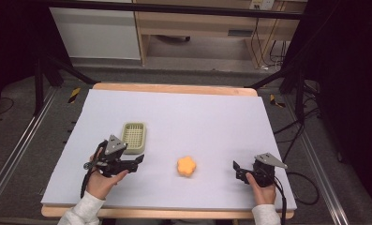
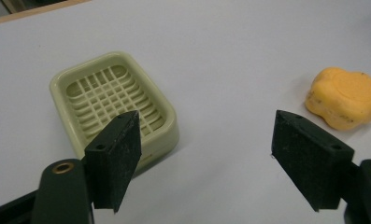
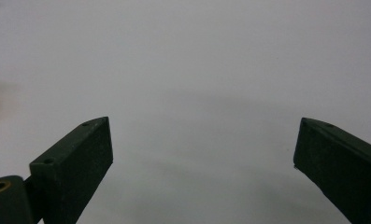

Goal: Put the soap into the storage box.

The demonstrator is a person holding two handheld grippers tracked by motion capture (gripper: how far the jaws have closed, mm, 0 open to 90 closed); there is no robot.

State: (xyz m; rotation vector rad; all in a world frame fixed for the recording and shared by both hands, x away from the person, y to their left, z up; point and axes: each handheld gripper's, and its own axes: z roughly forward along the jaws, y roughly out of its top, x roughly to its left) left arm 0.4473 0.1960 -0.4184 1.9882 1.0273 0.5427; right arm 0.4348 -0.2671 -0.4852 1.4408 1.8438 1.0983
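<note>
Now, across the desk [image 1: 174, 117]: a pale lilac sheet covers a wooden top, with grey floor, black frame legs, cables and light wood furniture beyond. At the left, the left gripper [image 1: 136, 161] sits near the front edge, jaws wide and holding nothing. Just at its 12 o'clock lies the green soap dish [image 1: 133, 137]. At desk centre, toward 6 o'clock, rests the orange flower-shaped sponge [image 1: 186, 166]. Well apart at 3 o'clock, the right gripper [image 1: 237, 169] gapes wide over bare sheet.

High view looks down; gripper views skim close over the table [image 1: 183, 112].
</note>
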